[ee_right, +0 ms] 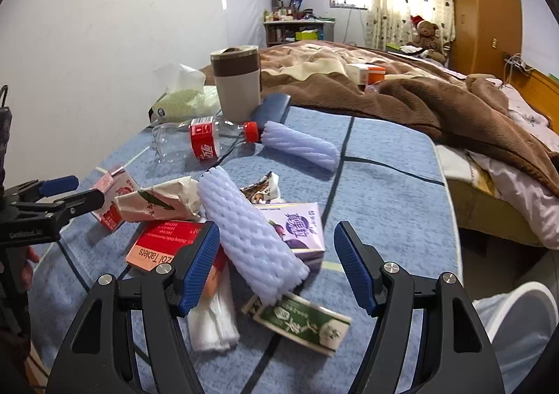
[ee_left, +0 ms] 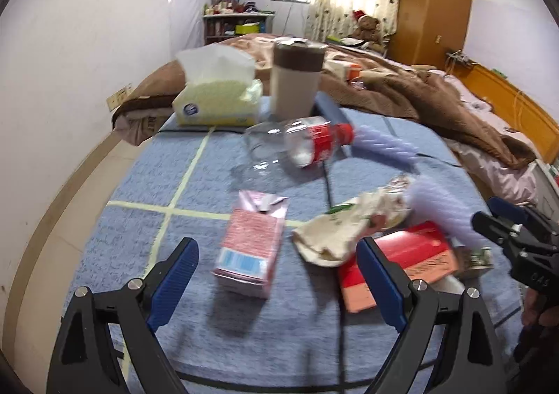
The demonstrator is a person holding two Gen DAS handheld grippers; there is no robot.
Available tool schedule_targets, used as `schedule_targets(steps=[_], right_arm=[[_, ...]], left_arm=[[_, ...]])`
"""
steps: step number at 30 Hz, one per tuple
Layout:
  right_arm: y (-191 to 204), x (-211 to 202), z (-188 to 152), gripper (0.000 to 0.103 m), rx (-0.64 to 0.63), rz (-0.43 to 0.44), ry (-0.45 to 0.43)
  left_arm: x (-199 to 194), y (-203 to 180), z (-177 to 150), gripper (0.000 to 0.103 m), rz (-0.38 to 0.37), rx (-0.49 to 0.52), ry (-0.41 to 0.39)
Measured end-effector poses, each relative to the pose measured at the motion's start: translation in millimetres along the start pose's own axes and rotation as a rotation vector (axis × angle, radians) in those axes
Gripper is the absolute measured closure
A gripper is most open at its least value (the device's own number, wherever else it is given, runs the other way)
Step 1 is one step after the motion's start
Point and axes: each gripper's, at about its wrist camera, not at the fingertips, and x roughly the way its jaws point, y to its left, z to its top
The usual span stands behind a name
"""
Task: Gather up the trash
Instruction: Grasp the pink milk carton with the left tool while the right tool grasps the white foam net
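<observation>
A: Start with the left wrist view. What does it give you?

B: The left gripper (ee_left: 276, 275) hangs over a blue cloth (ee_left: 195, 191) with its jaws spread wide and nothing between the pads. A pink carton (ee_left: 249, 242) lies on the cloth just beyond and between the fingers, untouched. Right of it sit a crumpled paper wrapper (ee_left: 335, 230) and a red box (ee_left: 401, 263). The view is smeared with motion blur.

A: And farther back?

B: A clear bottle (ee_left: 297, 144) with a red label and cap lies on its side, a foam sleeve (ee_left: 384, 146) at its cap end. Behind those stand a tumbler (ee_left: 297, 79) and a tissue pack (ee_left: 216, 97). A second gripper's black frame pokes in at the right edge.

A: What does the right wrist view add?

B: The trash hidden from the other camera. The right gripper (ee_right: 276, 264) is partly open, empty, and a second foam sleeve (ee_right: 251, 240) lies between its fingers on the pile, not pinched. Under that sleeve sits a purple carton (ee_right: 304, 226). Nearer the camera are a green box (ee_right: 304, 324) and a folded white tissue (ee_right: 213, 320), neither clear in the left view.

A: Anything else only there?

B: The red box's (ee_right: 164, 240) lettering reads "Tablets". A white bin rim (ee_right: 524, 310) shows at the lower right, off the cloth. The other gripper (ee_right: 70, 195) enters from the left, its fingertips near the pink carton (ee_right: 115, 202) and the wrapper (ee_right: 157, 202).

A: So where is the trash?

B: All on the cloth, none lifted.
</observation>
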Motion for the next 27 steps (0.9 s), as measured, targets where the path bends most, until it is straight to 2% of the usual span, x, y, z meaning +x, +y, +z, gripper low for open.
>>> schedule_targets(steps=[3,6,10,12,13,17,19,23,27], right_arm=[[3.9,5.7,1.0,0.033,-0.019,0.0,0.014],[6.4,12.0,0.7,0.041,-0.026,-0.004,0.034],[8.5,19.5,3.0,0.043,-0.028,0.005,0.048],[10.1,21.2,3.3,0.049,-0.031,0.008,0.052],[10.9,21.3,3.0,0.054,-0.032,0.011,0.054],[14.1,24.5,2.7,0.057,-0.037,0.012,0.065],[15.8,22.7,1.3,0.061,-0.035,0.016,0.063],[14.8,24.7,2.3,0.066,-0.024,0.021,0.065],[17.8,21.5,1.5,0.07,-0.022,0.014,0.055]], left_arm=[[10.0,10.2,-0.1,0.01,0.034,-0.022,0.017],[16.4,20.2,-1.4,0.01,0.053,-0.05,0.02],[33.8,24.1,-1.8,0.011,0.05,-0.037,0.067],[39.6,24.2,-3.9,0.015,0.043,-0.038,0.084],[40.8,23.7,-4.3,0.017,0.036,-0.038,0.087],[43.7,21.8,-6.0,0.031,0.02,-0.034,0.094],[45.0,21.0,-6.1,0.035,0.008,-0.031,0.098],[45.7,18.5,-6.3,0.057,-0.019,-0.03,0.099],[44.9,12.8,-6.6,0.067,-0.019,-0.004,0.098]])
